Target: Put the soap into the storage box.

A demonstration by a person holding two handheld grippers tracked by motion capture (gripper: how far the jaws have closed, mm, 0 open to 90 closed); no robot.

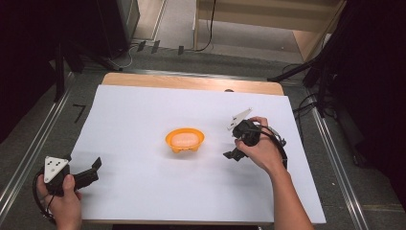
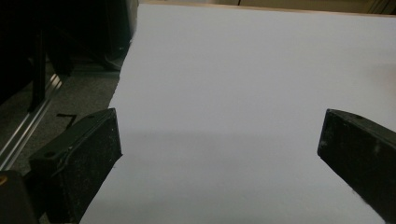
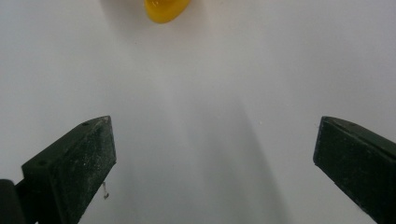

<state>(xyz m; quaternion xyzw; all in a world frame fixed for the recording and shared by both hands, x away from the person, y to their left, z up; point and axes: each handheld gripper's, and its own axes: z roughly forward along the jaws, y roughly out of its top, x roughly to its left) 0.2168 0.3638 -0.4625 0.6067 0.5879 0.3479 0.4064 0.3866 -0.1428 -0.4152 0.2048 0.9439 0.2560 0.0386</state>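
- Table [image 1: 143, 79] with white sheet [image 1: 143, 120] over it; wooden edge shows at the far side, sheet bare apart from one bowl.
- Orange bowl [image 1: 185, 139] sits mid-sheet, upright, something pale inside, can't tell what. Its yellow-orange edge [image 3: 166, 9] shows at the top of the right gripper view.
- Right gripper [image 1: 234, 154] is near the bowl, on its right, not touching; jaws spread wide, nothing between them, pointing at the bowl.
- Left gripper [image 1: 93, 170] is at the near left corner of the sheet, well apart from the bowl; jaws wide apart, nothing held, bare sheet ahead.
- Step in hand, likely: right gripper reaches for the bowl. Do it well: keep jaws wide, come in low and straight, take the rim wall between them, close gently so the bowl doesn't slide or tip.
- Nothing in the way on the sheet; cables [image 1: 210, 24] and dark stands [image 1: 60, 72] are off the table.
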